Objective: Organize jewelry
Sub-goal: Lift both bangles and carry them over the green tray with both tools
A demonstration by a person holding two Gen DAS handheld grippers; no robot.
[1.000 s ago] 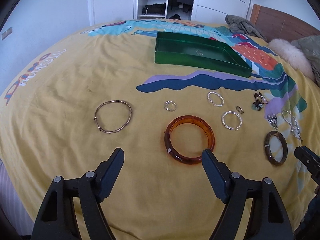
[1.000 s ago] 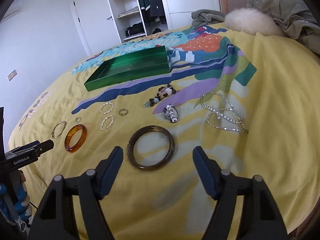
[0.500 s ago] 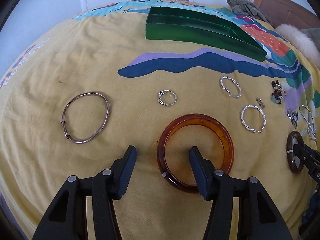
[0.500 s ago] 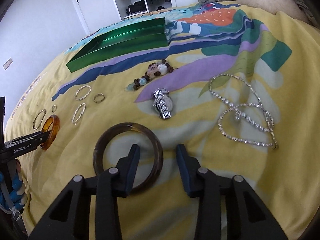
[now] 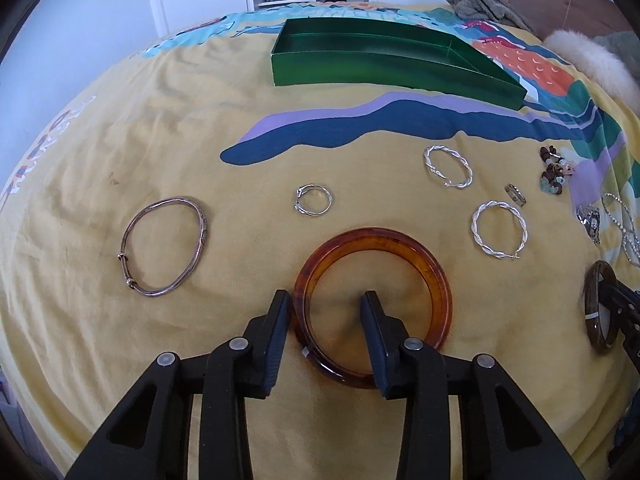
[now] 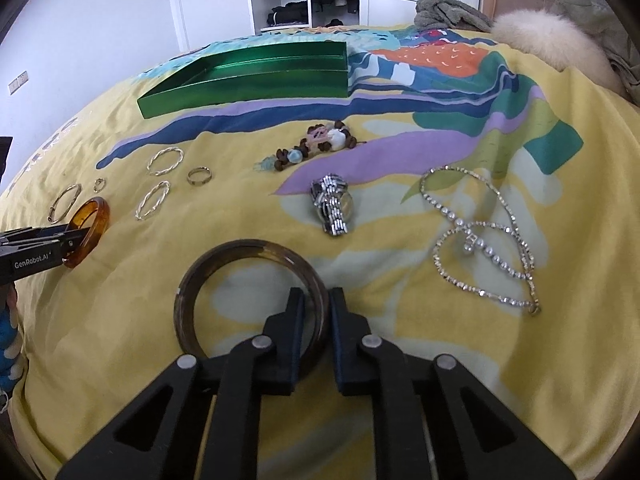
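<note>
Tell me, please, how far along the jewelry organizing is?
Done: nothing; the green tray looks empty. In hand: right gripper pinches the dark bangle; left gripper, just closing, straddles the amber bangle. Left: everything, including hoops, rings, watch, necklace.

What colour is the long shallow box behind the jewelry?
The box is shiny dark green, clearest in the left wrist view.

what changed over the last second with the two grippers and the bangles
Both grippers came down toward the bed, jaws closing. The left gripper now straddles the rim of the amber translucent bangle, one finger inside, one outside, not visibly clamped. The right gripper has shut on the rim of the dark brown bangle. The green tray and the other jewelry lie where they were.
</note>
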